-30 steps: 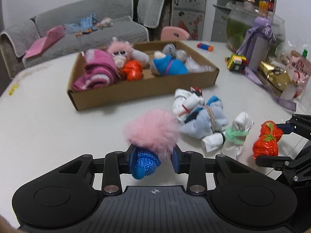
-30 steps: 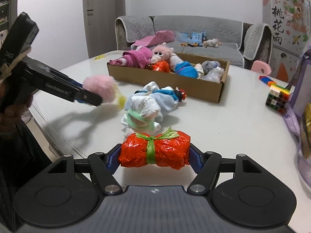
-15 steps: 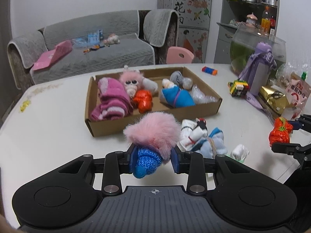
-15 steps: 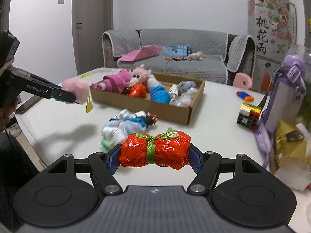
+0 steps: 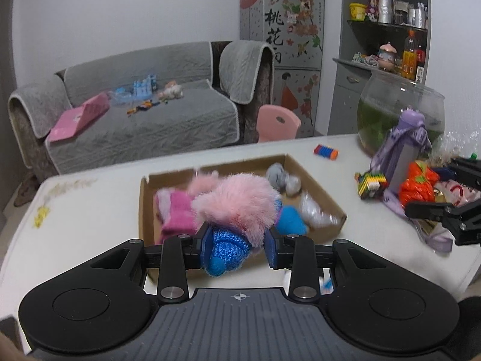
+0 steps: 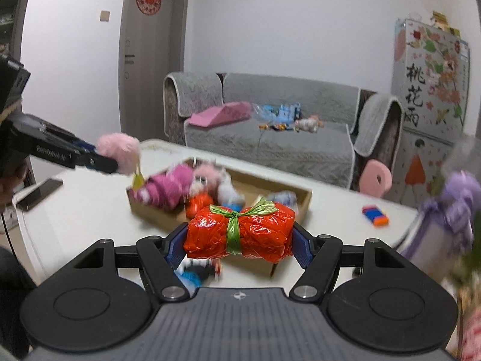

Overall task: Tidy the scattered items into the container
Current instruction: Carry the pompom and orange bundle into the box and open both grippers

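Note:
My left gripper (image 5: 237,245) is shut on a pink fluffy toy with a blue knitted body (image 5: 228,246), held in the air in front of the cardboard box (image 5: 144,198). In the right wrist view the same left gripper (image 6: 117,165) carries the pink toy (image 6: 118,150) above the box's left end. My right gripper (image 6: 239,245) is shut on a red plastic bundle tied with green ribbon (image 6: 240,234), lifted above the table before the box (image 6: 303,207). The box holds a magenta cloth (image 5: 177,213), a blue bundle (image 5: 290,221) and other soft items.
On the white table (image 5: 84,210) lie a small striped block (image 5: 326,152), a coloured cube (image 5: 371,183), a purple-wrapped bottle (image 5: 405,147) and a fishbowl (image 5: 390,105). A phone (image 6: 39,194) lies at the table's left edge. Some bundles (image 6: 195,273) lie below my right gripper.
Both grippers have risen with their loads and moved toward the box; the table bundles have slipped below the view.

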Action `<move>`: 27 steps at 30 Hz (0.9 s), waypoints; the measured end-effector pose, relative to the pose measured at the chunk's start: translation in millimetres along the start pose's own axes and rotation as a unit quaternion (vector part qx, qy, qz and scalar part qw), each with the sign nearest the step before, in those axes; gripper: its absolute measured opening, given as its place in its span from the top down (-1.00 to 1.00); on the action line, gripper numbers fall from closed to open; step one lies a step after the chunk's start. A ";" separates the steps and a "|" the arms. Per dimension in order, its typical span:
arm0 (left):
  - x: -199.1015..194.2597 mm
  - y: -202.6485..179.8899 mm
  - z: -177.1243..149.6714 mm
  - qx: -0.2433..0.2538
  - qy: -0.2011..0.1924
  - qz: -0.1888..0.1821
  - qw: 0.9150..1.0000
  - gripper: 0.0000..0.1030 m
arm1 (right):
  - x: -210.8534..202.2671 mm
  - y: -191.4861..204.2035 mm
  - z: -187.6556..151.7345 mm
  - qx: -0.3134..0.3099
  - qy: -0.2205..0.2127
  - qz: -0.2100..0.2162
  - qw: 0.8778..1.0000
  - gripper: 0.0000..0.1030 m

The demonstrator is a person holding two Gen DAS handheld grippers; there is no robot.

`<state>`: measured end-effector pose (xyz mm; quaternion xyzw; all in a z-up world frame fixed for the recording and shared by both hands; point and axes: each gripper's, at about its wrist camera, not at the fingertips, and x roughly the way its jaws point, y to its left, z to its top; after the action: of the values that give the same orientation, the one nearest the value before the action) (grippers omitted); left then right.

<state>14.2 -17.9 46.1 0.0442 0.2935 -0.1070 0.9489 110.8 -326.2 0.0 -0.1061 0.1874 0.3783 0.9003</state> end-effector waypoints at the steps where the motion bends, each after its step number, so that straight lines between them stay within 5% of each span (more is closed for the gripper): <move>1: 2.7 -1.2 5.5 0.002 -0.002 -0.001 1.000 0.19 | 5.3 -3.2 8.3 -0.001 -0.003 0.003 1.000 -0.27; 9: 33.6 -7.2 31.2 0.004 -0.006 -0.002 1.000 0.19 | 43.5 -14.7 37.4 0.000 -0.010 0.014 1.000 -0.27; 27: 130.6 9.8 33.8 -0.026 0.047 0.025 0.998 0.19 | 131.3 -22.3 42.7 -0.004 0.061 0.029 0.998 -0.27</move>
<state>140.1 -36.5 0.2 0.0313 0.3392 -0.0737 0.9373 222.3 -243.2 -15.0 -0.1274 0.2433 0.3983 0.8752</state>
